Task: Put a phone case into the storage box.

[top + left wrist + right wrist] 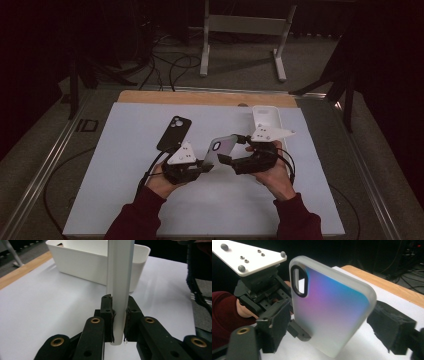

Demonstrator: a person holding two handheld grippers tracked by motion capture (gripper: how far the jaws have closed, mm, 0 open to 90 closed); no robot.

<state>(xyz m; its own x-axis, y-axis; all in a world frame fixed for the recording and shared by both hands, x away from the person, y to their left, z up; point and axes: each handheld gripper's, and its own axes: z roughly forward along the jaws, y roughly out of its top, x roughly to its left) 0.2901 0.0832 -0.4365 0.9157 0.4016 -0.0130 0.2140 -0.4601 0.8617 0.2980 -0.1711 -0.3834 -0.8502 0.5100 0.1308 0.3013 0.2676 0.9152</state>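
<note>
Container: we see a white rectangular plastic bin [264, 119] standing near the far right part of the white bench [125, 200]; we cannot tell what lies inside it.
Left hand-held gripper: we see the left hand-held gripper [118, 315] clamped on the lower edge of a frosted translucent phone case with an iridescent pink-to-blue back [220, 148]; both pads press against the case's thin sides.
Right hand-held gripper: we see the right hand-held gripper [332, 322] with its jaws set wide apart, one on either side of the case; whether either pad touches the case we cannot tell.
Case position: we find it lifted off the bench, about midway between the left and right edges, between the two hand-held grippers.
Case orientation: its long axis stands tilted, rising toward the far right corner; the oval camera opening sits at the upper end.
Other item: we see a black phone case with a round camera ring [174, 132] lying flat on the bench, toward the far edge, left of centre, apart from the grippers.
</note>
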